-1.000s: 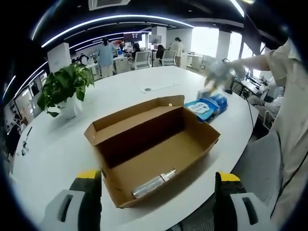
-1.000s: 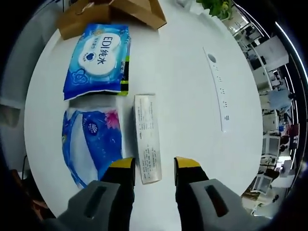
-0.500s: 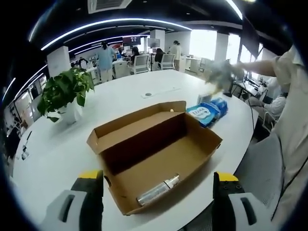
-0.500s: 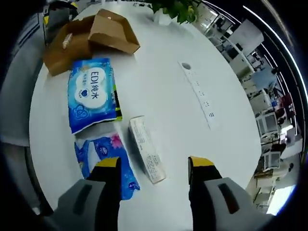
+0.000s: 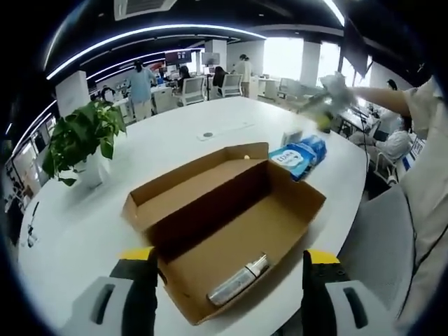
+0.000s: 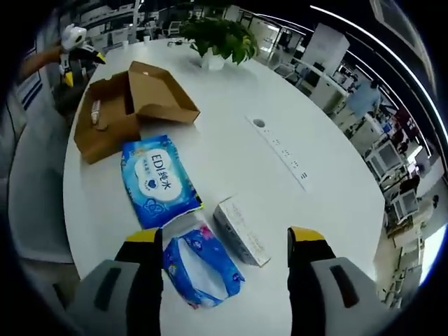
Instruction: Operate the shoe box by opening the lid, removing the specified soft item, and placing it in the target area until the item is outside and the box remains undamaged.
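Fingertips (image 6: 145,235) wide apart above blue tissue pack (image 6: 201,264)

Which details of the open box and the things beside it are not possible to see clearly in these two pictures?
- Left gripper view: the right gripper is motion-blurred, so its jaw state is unreadable.
- Left gripper view: the wipes pack hides most of the small carton.
- Right gripper view: the cardboard box is far, and the silver tube inside is too small to identify.
- Right gripper view: print on the small carton is too small.
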`<state>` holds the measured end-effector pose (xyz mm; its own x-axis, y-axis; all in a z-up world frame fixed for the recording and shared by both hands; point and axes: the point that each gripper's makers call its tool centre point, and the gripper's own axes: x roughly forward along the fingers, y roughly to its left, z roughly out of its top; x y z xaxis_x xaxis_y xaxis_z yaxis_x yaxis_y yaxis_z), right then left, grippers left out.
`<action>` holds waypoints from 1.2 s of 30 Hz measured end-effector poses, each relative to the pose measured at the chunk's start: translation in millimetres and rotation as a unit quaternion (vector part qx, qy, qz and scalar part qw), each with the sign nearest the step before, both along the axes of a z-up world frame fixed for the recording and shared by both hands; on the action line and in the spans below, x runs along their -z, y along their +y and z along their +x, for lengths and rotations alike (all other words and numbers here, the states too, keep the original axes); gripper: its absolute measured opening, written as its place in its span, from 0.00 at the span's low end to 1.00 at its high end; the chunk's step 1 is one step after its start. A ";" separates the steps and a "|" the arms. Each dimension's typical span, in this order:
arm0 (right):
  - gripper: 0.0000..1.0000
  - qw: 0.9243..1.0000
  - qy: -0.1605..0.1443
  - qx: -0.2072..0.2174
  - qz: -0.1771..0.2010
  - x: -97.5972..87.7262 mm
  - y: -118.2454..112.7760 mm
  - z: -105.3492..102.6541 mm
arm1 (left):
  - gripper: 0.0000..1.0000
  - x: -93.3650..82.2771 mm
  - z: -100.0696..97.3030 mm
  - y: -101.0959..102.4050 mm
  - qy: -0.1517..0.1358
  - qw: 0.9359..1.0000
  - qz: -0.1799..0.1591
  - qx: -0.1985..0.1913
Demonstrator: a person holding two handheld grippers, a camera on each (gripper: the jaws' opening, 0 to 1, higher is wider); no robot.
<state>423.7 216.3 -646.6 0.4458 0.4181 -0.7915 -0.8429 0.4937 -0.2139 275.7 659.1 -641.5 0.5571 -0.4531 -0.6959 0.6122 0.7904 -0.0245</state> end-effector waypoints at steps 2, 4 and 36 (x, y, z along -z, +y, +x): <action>0.73 1.000 -0.002 0.006 0.008 -2.9 1.7 -7.2 | 0.87 0.9 1.6 -0.3 0.003 1.000 0.000 0.007; 0.74 1.000 -0.005 0.011 0.016 -5.9 3.1 -12.9 | 0.85 0.3 4.3 -0.6 0.005 1.000 -0.002 0.012; 0.94 0.988 -0.037 0.078 0.130 -45.9 30.3 -124.8 | 0.69 31.3 20.1 -11.0 0.085 0.979 0.060 0.175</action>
<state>298.9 246.6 -600.7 0.5740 0.5249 -0.6285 -0.7388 0.6630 -0.1211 295.7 648.1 -672.8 0.2535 -0.5047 -0.8252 0.8408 0.5368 -0.0701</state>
